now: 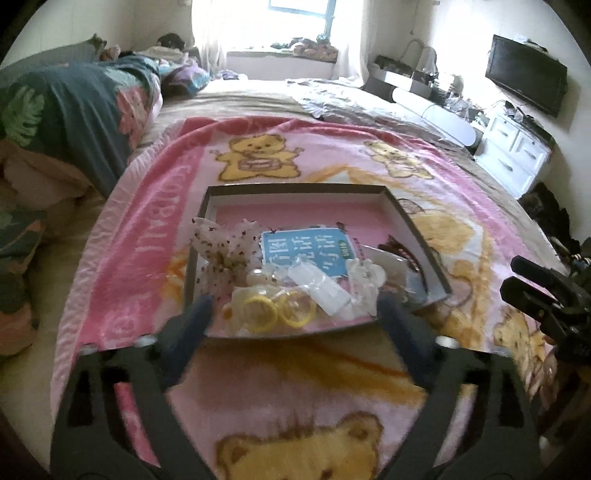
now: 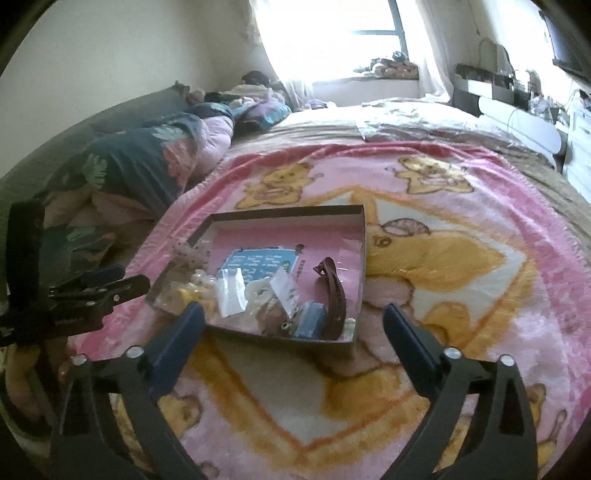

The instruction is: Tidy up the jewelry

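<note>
A shallow cardboard box (image 1: 402, 218) (image 2: 364, 236) with a pink floor lies on a pink teddy-bear blanket (image 1: 155, 236) (image 2: 461, 295). It holds two yellow rings (image 1: 277, 310), a blue card (image 1: 306, 251) (image 2: 258, 266), clear plastic bags (image 1: 321, 288) (image 2: 232, 291), a dotted fabric bow (image 1: 221, 251) and a brown hair clip (image 2: 334, 295). My left gripper (image 1: 295, 310) is open, its fingers over the box's near edge around the yellow rings. My right gripper (image 2: 293, 321) is open and empty, just short of the box's near wall. Each gripper shows at the edge of the other's view (image 1: 532, 291) (image 2: 110, 280).
The blanket covers a bed. Dark floral pillows and bedding (image 1: 66, 110) (image 2: 129, 166) are piled at the left. A white dresser (image 1: 517, 147) and a wall TV (image 1: 524, 85) stand at the right. A bright window (image 2: 332, 29) is at the back.
</note>
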Demonstrator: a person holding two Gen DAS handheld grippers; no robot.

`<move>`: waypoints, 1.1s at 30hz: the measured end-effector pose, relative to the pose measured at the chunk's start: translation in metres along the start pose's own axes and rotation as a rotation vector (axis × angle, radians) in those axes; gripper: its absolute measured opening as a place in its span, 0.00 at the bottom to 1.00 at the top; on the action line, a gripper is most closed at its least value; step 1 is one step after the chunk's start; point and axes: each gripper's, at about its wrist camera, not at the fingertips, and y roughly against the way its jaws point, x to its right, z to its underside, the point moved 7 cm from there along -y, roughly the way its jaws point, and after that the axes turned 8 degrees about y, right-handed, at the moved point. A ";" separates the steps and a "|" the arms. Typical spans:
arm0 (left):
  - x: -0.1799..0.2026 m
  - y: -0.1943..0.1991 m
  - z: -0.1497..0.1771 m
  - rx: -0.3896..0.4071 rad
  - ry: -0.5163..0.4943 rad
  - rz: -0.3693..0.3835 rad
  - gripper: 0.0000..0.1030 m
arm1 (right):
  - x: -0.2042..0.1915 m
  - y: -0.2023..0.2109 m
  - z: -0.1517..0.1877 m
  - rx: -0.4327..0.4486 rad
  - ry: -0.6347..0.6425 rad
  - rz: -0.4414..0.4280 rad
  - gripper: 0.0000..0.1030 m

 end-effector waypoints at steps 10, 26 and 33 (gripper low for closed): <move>0.016 0.037 0.036 0.017 -0.012 0.018 0.91 | -0.025 0.042 0.019 0.025 0.052 0.002 0.96; 0.003 0.065 0.083 0.044 0.054 0.018 0.91 | -0.048 0.060 0.064 0.023 0.051 0.029 0.96; -0.002 0.067 0.098 0.055 0.058 0.015 0.91 | -0.051 0.064 0.075 0.036 0.032 0.030 0.96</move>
